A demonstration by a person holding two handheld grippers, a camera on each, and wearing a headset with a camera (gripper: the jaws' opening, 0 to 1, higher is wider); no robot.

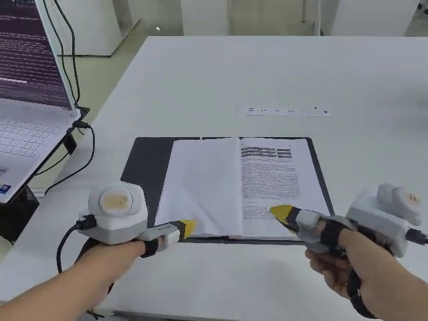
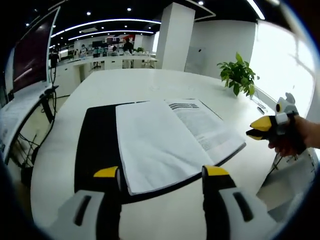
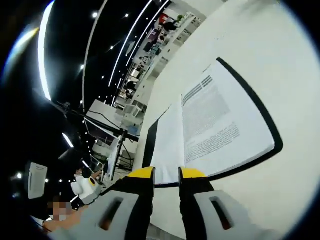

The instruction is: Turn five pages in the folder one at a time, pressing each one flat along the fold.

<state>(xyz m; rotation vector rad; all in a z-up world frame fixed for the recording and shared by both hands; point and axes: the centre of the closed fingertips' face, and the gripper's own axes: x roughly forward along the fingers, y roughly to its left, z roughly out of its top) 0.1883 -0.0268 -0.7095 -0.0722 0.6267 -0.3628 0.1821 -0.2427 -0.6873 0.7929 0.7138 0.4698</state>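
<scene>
A: Right, your table (image 1: pixel 267 73) is broad, white and smooth. The folder (image 1: pixel 147 174) lies open by the near edge, about midway along, and it could skate away when you tug a sheet. I'd judge that the likeliest upset.

B: Agreed. Mind the laptop (image 1: pixel 27 100) at the left edge too, since its cables (image 1: pixel 80 160) trail near the folder's left side. A wide sweep of your left arm could snag them.

A: The blank left page (image 1: pixel 200 187) and the printed right page (image 1: pixel 274 180) both lie flat. The stack under the right one appears several sheets thick, so you may pinch two at once and lose your count of five.

B: Your left tongs (image 2: pixel 160 172) are spread wide at the folder's near edge, with nothing between them. Your right tongs (image 3: pixel 167 173) are drawn to a narrow slit and grip nothing, with their tips just by the printed page's near edge.

A: A hard tip dragged along the fold could scuff or crease the paper. If you skip the press, the sheet will likely spring back.

B: As for writing, there are bold heading lines and paragraphs on the right page and lines of text on the laptop screen. There is also a small row of marks (image 1: pixel 284 110) on the table beyond the folder's far edge. All of it is too small to read, and I can make out no brand.
</scene>
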